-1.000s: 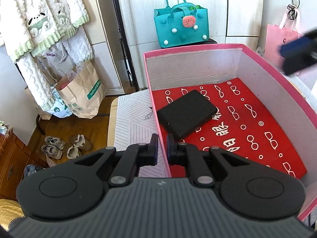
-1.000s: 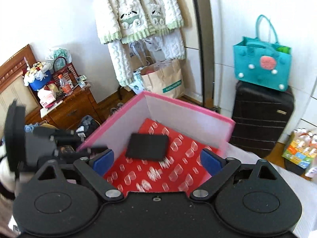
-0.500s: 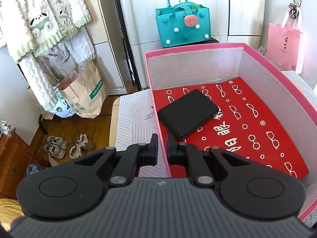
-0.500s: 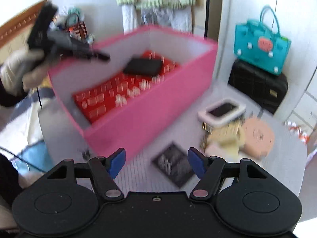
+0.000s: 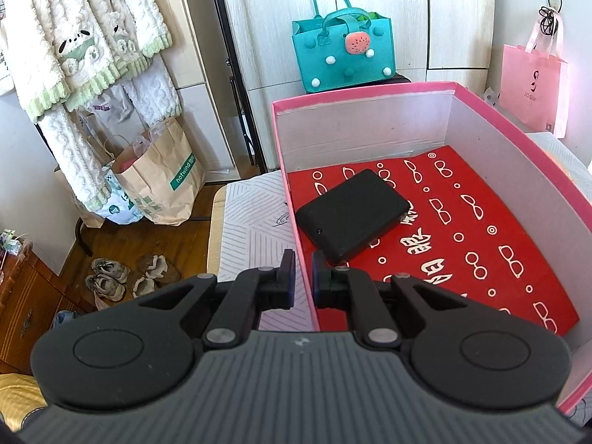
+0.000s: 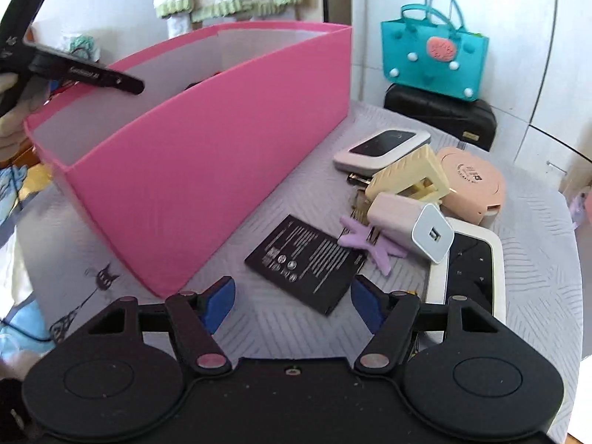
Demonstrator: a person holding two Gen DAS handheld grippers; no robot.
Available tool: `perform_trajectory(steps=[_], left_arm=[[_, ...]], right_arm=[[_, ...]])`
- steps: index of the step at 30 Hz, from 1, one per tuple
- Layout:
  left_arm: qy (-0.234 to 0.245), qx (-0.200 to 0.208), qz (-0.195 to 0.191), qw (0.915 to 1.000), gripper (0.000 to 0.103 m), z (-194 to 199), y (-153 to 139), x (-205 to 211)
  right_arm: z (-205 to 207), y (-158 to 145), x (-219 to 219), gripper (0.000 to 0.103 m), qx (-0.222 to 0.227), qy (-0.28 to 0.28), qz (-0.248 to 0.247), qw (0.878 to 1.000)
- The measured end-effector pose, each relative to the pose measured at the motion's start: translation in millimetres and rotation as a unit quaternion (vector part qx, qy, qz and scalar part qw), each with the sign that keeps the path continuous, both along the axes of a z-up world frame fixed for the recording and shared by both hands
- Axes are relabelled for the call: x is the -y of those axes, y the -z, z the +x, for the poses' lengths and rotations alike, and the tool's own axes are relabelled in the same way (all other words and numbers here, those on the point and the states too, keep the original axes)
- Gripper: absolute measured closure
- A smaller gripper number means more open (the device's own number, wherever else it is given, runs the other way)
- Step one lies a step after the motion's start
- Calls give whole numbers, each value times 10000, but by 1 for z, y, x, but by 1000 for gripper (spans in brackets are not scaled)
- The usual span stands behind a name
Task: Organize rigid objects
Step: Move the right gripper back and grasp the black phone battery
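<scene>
Left gripper (image 5: 299,273): we see its jaws clamped on the near side wall of the pink box (image 5: 555,199), one finger outside the wall and one inside.
Pink box: open-topped, pink outside, pale grey inner walls, red floor liner printed with white spectacles; it sits on a grey patterned table (image 6: 536,259).
Black case (image 5: 353,214): a flat matte rectangle with rounded corners, lying flat on the red liner near the box's left wall.
Right gripper (image 6: 292,296): we see its blue-padded jaws apart with nothing between them; they have just been closing partway. It hovers over the table just outside the box.
Black battery (image 6: 305,262): a flat black slab with white print, lying on the table just ahead of the right gripper.
Only the right view shows: the loose pile to the right of the box, including a white router (image 6: 383,148), a yellow clip (image 6: 407,177), a white USB charger (image 6: 410,229) and a purple star-shaped piece (image 6: 366,244).
Only the left view shows: the box's floor and the case on it.
</scene>
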State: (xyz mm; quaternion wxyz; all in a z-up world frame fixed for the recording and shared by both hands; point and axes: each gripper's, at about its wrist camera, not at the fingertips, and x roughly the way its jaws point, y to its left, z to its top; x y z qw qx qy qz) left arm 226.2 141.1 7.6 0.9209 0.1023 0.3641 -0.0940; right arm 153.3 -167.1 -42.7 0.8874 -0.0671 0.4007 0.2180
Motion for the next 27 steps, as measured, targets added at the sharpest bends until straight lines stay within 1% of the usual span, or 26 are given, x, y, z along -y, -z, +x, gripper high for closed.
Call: perform_trajectory(steps=[1,4,7,10,12,13,14,17,20,22,27], left_arm=[[-3,2,-1,10000,94,0,0,0],[-3,20,-12,10000,94,0,0,-1],[6,45,-55,10000,94,0,0,-2],[19,97,9,10000,94,-2,1,0],[25,92,-2,10000,94,-2,1,1],[21,90,-6,10000,94,-2,1,1],[20,91,-6,10000,94,-2,1,0],[17,89,-24,10000,94,-3,1,0],[9,85,-41,10000,94,-3,0,0],[10,86,-43,10000,94,-3,0,0],[6,84,-56,9999,94,-3,0,-1]], right_arm=[[1,1,-1,28,44,53,-8,10000],[5,4,-5,22,160,100,-18,9998],[5,8,-7,19,345,48,50,9994],[4,12,-8,16,502,24,100,9987],[4,13,-8,16,560,20,117,9984],[4,13,-7,18,570,24,126,9983],[2,12,-7,25,594,49,116,9982],[0,9,-3,28,505,3,115,9987],[-5,7,-3,28,468,-74,10,9989],[-9,6,-1,28,367,-129,6,9992],[-13,2,2,29,163,14,-78,9998]])
